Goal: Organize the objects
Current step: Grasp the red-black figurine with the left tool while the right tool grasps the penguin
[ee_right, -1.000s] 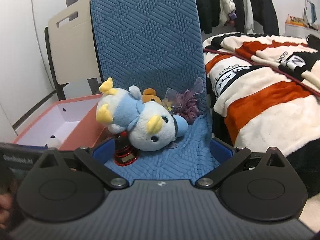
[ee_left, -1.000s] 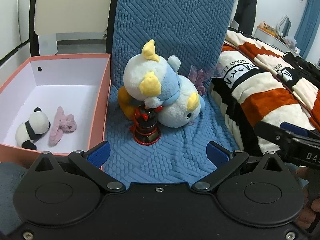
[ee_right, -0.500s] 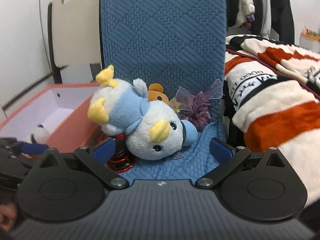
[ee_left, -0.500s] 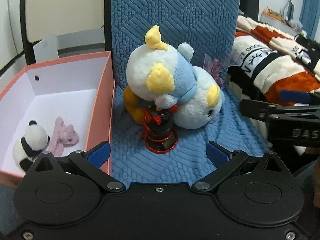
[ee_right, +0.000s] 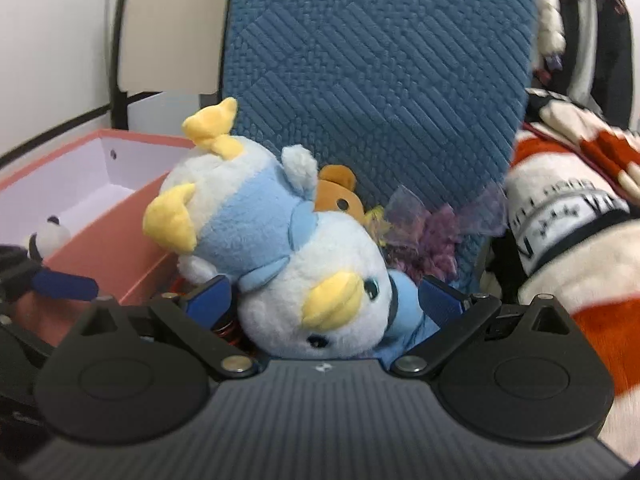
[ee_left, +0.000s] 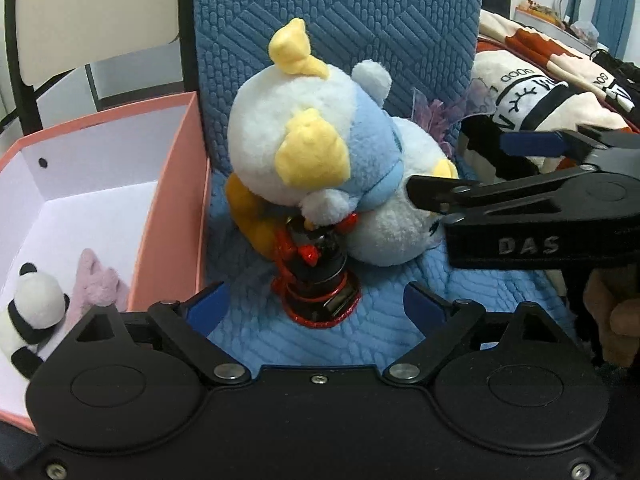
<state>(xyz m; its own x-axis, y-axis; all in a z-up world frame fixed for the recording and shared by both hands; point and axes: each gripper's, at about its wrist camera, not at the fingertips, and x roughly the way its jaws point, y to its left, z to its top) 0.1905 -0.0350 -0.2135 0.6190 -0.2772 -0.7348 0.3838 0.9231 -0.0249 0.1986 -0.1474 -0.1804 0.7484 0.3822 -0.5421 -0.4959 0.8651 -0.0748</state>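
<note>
Penguin plush (ee_right: 304, 264) between spread tool (ee_right: 324, 300) fingers

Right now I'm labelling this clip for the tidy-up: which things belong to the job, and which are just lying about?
Belongs to the job:
- penguin plush, between the open right gripper fingers
- red-and-black toy, before the open left gripper
- orange plush
- purple tuft
- pink box, holding panda and pink plush

Just lying about:
- striped blanket
- blue cushion

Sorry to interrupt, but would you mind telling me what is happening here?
A person is tidying toys into the pink box, which already holds a panda plush. The right hand-held gripper is open around the blue penguin plush on the blue cushion. The left hand-held gripper is open facing the red-and-black toy.
</note>
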